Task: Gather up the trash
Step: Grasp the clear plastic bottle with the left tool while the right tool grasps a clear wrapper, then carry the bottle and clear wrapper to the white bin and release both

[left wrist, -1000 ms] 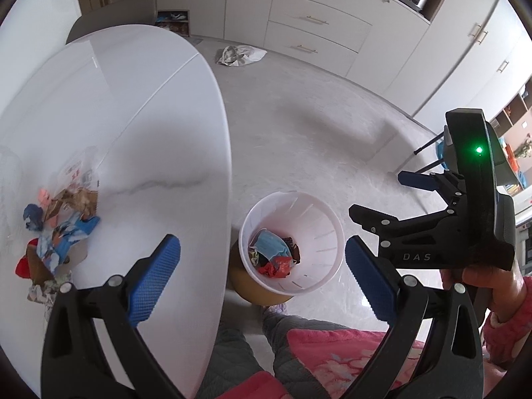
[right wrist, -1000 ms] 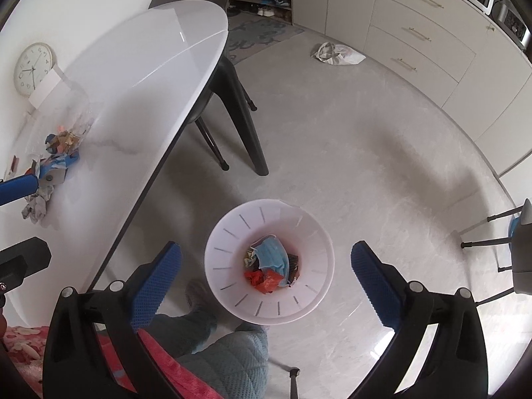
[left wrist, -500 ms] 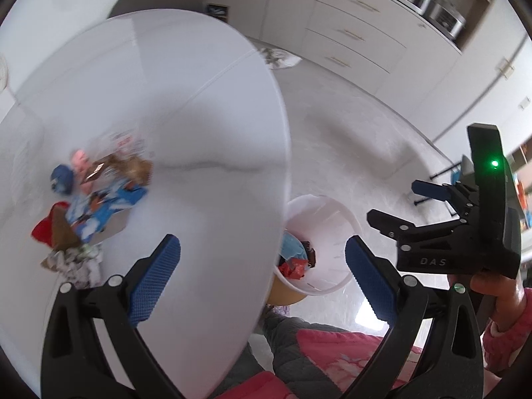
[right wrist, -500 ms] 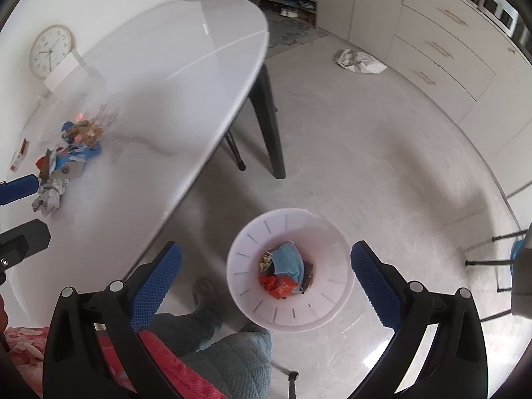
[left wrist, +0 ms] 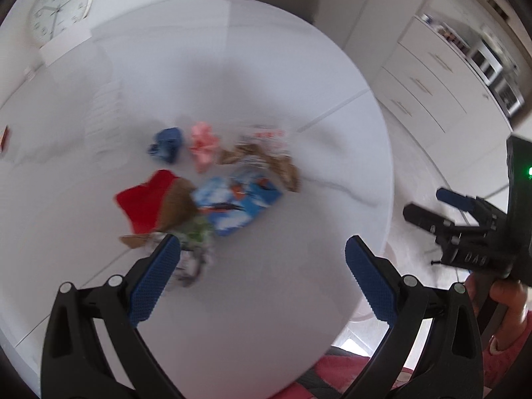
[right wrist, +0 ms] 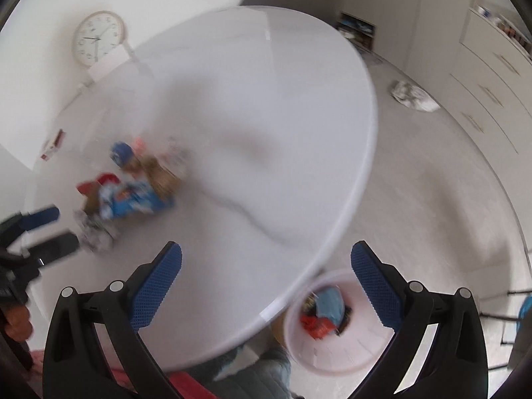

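1. Left gripper (left wrist: 262,256): jaws spread wide, nothing between them, hanging over the white table (left wrist: 282,66) with its left fingertip right at the near edge of the trash pile (left wrist: 212,179).
2. Right gripper (right wrist: 266,262): also wide and empty, over the table's near edge, between the pile and the bin (right wrist: 332,329).
3. The trash is in two places. The loose pile sits mid-table: red scrap (left wrist: 146,196), blue-and-white wrapper (left wrist: 237,201), pink wad (left wrist: 202,143), blue wad (left wrist: 166,143) and brown paper (left wrist: 262,159). The rest is already in the white bin on the floor just past the table edge, beside the person's legs.
4. Step in hand, my read: left goes in for the next piece. Take the nearest crumpled greenish bit (left wrist: 196,242), straddle it with both fingers, go low to the tabletop, and close only once it is centred.
5. Pick one item; the overlapping pieces will likely drag their neighbours.
6. Keep the right one clear of the bin mouth.
7. Hard to make out: both views are motion-blurred, so the wrapper print and the pile edges are mush.
8. The bin is partly hidden behind the table rim and the right finger. There is also a crumpled white thing on the floor (right wrist: 412,96) by the cabinets; I can't tell what it is.
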Action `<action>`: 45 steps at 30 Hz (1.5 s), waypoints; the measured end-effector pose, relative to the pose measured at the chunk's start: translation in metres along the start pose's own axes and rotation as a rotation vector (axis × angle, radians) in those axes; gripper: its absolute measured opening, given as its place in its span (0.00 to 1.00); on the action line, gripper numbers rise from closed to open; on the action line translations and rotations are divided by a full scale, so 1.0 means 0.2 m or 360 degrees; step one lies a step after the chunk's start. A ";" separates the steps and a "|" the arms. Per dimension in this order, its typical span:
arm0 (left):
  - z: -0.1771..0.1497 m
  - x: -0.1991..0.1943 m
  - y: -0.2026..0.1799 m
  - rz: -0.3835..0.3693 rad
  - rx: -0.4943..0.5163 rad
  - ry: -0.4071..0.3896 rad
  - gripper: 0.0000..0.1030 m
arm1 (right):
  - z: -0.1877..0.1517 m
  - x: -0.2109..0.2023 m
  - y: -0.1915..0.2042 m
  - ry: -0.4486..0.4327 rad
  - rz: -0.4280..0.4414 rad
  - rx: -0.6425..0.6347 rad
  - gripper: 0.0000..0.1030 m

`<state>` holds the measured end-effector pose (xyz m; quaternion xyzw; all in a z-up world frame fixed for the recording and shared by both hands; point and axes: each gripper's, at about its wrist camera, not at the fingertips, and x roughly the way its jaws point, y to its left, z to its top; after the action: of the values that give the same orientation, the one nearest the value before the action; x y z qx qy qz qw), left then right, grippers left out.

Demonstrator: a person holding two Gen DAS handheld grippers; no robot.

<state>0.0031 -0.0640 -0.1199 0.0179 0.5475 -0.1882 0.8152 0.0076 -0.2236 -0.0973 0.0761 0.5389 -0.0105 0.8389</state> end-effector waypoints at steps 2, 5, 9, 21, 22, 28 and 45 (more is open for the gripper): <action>0.02 0.00 0.08 0.0009 -0.0037 -0.0006 0.92 | 0.08 0.05 0.06 0.0004 0.0057 -0.0008 0.98; 0.06 0.01 0.20 0.0025 -0.0100 -0.0022 0.92 | 0.18 0.14 0.14 0.0029 0.0141 0.0008 0.98; 0.15 0.03 0.40 0.0051 -0.0216 -0.0033 0.92 | 0.32 0.28 0.22 0.0085 0.0224 0.0065 0.98; 0.53 0.25 0.88 0.0200 -0.0547 0.0003 0.92 | 0.47 0.68 0.25 0.0413 0.0317 0.0327 0.71; 0.55 0.27 0.90 0.0206 -0.0559 0.0012 0.92 | 0.47 0.69 0.26 0.0421 0.0326 0.0313 0.69; 0.70 0.48 0.93 0.0289 -0.0527 0.0132 0.92 | 0.50 0.69 0.29 0.0417 0.0413 0.0224 0.28; 0.76 0.57 0.95 0.0319 -0.0483 0.0167 0.60 | 0.58 0.62 0.22 0.0337 0.0425 0.0225 0.22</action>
<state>0.2364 0.0436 -0.1957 -0.0410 0.6068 -0.0200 0.7935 0.1685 -0.1876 -0.1563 0.2062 0.6072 0.0712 0.7640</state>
